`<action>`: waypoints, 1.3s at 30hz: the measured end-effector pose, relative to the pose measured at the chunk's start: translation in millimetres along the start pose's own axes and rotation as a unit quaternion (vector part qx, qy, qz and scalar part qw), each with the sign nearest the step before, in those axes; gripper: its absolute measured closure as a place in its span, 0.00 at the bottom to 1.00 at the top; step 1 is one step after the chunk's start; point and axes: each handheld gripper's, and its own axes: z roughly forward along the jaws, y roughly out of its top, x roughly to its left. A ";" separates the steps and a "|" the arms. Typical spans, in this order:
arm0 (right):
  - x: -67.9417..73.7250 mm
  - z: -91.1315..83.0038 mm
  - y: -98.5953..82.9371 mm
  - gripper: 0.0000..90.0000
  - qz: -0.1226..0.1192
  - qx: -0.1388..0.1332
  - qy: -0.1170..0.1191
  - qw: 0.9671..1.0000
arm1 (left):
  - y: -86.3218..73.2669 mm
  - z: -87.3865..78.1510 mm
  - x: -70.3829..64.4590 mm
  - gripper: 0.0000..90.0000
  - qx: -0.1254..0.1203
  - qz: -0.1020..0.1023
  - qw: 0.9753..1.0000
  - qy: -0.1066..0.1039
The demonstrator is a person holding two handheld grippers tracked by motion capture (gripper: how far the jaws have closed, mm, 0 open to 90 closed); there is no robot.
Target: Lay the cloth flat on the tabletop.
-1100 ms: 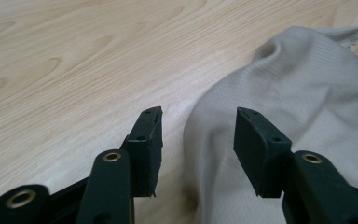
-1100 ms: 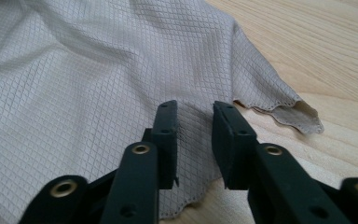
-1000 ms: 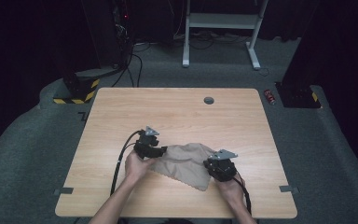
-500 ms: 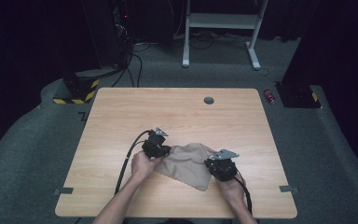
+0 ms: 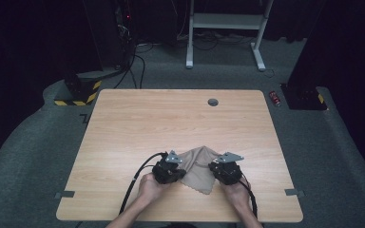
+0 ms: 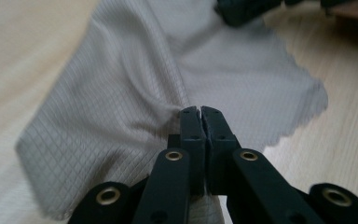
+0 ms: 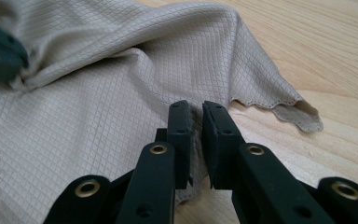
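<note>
Shifted rightward and nearer to the other hand since a second ago: left gripper (image 5: 169, 169), now close beside its partner, with the cloth bunched narrower between the two.

Bench (image 5: 138, 123): pale wood grain, broad, mostly bare, with a small dark round grommet (image 5: 213, 101) near its far edge.

Cloth (image 5: 199, 167): beige, diamond-textured, scalloped along the hem, lying on the near middle of the bench between the two grippers. Rumpled into folds in the left gripper view (image 6: 121, 88), with one ridge rising toward the fingers. Spread flatter in the right gripper view (image 7: 98, 84), one corner curled over on the wood at the right.

Left gripper, seen up close (image 6: 200, 112): fingers pressed together on a pinched fold of the cloth, fabric gathered and puckered right at the tips.

Right gripper (image 5: 225, 171), held at the cloth's right edge in the high view. Up close (image 7: 195, 112): fingers nearly together, a narrow slit between them, cloth edge lying in that slit and below it; gripping the hem by the look of it.

Hands coming in from the bottom edge of the high view, one behind each gripper, cables trailing back along the forearms.
</note>
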 end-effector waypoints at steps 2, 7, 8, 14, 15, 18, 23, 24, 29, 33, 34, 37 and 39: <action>0.1 -1.0 -0.3 0.90 -0.003 0.001 0.002 1.000 | -0.8 -2.6 0.4 0.97 -0.005 -0.001 1.000 0.000; -2.0 -5.8 0.7 0.89 0.005 -0.011 0.004 1.000 | 4.6 -24.1 9.7 0.84 -0.048 -0.017 0.998 0.043; -3.7 -6.9 2.0 0.87 0.012 -0.015 0.002 1.000 | 6.2 -27.3 13.6 0.80 -0.053 -0.023 0.996 0.061; -13.4 -1.2 18.7 0.80 0.034 -0.016 -0.012 0.999 | 17.2 -22.2 45.9 0.61 -0.026 -0.070 0.989 0.129; -14.6 0.7 20.4 0.80 0.037 -0.015 -0.012 0.999 | 18.5 -19.1 49.7 0.60 -0.020 -0.075 0.988 0.134; -18.6 9.3 26.2 0.78 0.049 -0.006 -0.011 0.999 | 20.3 -8.3 56.9 0.59 -0.008 -0.087 0.988 0.129; -19.1 20.6 31.2 0.80 0.052 0.013 -0.009 0.999 | 23.6 6.1 58.5 0.72 0.018 -0.074 0.991 0.109; -19.6 23.0 31.7 0.83 0.053 0.017 -0.007 0.998 | 24.8 7.9 57.7 0.78 0.021 -0.071 0.992 0.105; -18.3 24.6 33.8 0.99 0.044 0.018 0.002 0.999 | 29.3 4.1 53.2 0.99 0.012 -0.048 0.994 0.095; -10.3 9.0 33.4 0.99 0.024 -0.007 0.011 1.000 | 30.7 -10.5 43.8 1.00 -0.015 -0.029 0.996 0.087; -8.0 4.4 32.6 0.99 0.013 -0.014 0.013 1.000 | 30.6 -15.3 40.0 0.99 -0.024 -0.022 0.996 0.085; 4.2 -11.1 24.4 0.99 -0.011 -0.029 0.026 0.999 | 24.3 -30.6 23.0 0.99 -0.046 -0.001 0.997 0.065; 11.9 -16.9 16.2 0.99 -0.027 -0.024 0.036 0.999 | 14.5 -31.8 12.0 0.99 -0.042 0.003 0.998 0.045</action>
